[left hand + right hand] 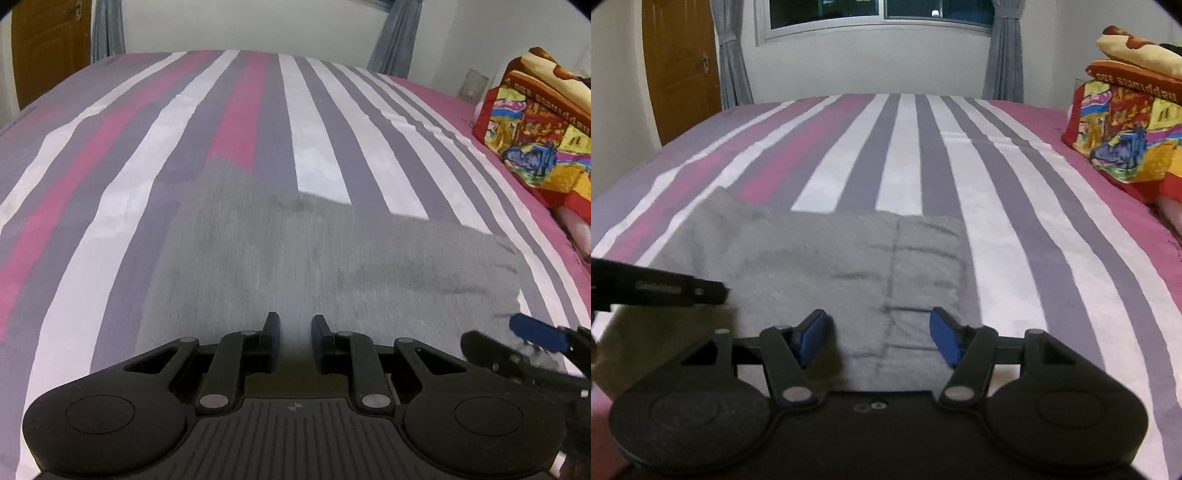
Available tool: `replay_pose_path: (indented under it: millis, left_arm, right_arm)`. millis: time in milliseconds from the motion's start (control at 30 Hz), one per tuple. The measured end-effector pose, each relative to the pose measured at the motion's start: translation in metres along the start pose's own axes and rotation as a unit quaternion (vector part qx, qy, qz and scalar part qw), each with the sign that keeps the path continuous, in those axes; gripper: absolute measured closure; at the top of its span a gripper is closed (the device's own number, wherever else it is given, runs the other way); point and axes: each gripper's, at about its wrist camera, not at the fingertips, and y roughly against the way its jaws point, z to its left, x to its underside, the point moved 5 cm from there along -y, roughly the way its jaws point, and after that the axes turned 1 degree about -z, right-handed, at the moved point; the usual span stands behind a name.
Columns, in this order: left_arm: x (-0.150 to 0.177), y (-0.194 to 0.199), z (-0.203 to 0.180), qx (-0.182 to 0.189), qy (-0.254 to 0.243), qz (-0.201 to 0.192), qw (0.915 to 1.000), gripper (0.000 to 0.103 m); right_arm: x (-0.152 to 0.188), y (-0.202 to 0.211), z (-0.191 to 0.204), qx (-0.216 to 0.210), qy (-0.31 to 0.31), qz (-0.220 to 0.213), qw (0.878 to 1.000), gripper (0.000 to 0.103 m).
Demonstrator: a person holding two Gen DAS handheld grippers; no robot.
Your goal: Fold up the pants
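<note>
1. Pants point(820, 266), grey, folded flat on striped bedsheet point(997, 177).
2. Left gripper point(294, 328) narrowly parted, empty; right gripper point(877, 332) wide, empty.
3. Room: window point(882, 14), curtains point(733, 66), door point(683, 62), patterned pillows point(1126, 133).

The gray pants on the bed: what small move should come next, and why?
Probably lower both open grippers onto the near edge of the gray pants. The left gripper and the right gripper hover above the cloth holding nothing, and the pants lie flat across the striped bedsheet, so a fold needs a grasp first.
</note>
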Motion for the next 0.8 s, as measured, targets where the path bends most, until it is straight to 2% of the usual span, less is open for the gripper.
replay_pose_path:
  millis: [233,400,533,800]
  left_arm:
    - [0.021,0.018,-0.004,-0.002,-0.001,-0.002,1.0000,0.084]
    - [0.031,0.028,-0.006,-0.006,-0.002,-0.002,1.0000,0.084]
    - [0.039,0.036,-0.008,-0.012,-0.001,-0.005,0.9999,0.084]
    - [0.048,0.068,0.001,-0.011,0.005,-0.021,0.9997,0.084]
  right_arm:
    - [0.007,0.022,-0.001,-0.002,-0.005,-0.006,1.000,0.041]
    - [0.015,0.019,-0.005,0.013,0.018,0.010,1.000,0.039]
    - [0.021,0.023,-0.013,0.002,-0.015,0.027,1.000,0.037]
    - [0.031,0.045,-0.022,-0.021,-0.057,0.015,0.998,0.036]
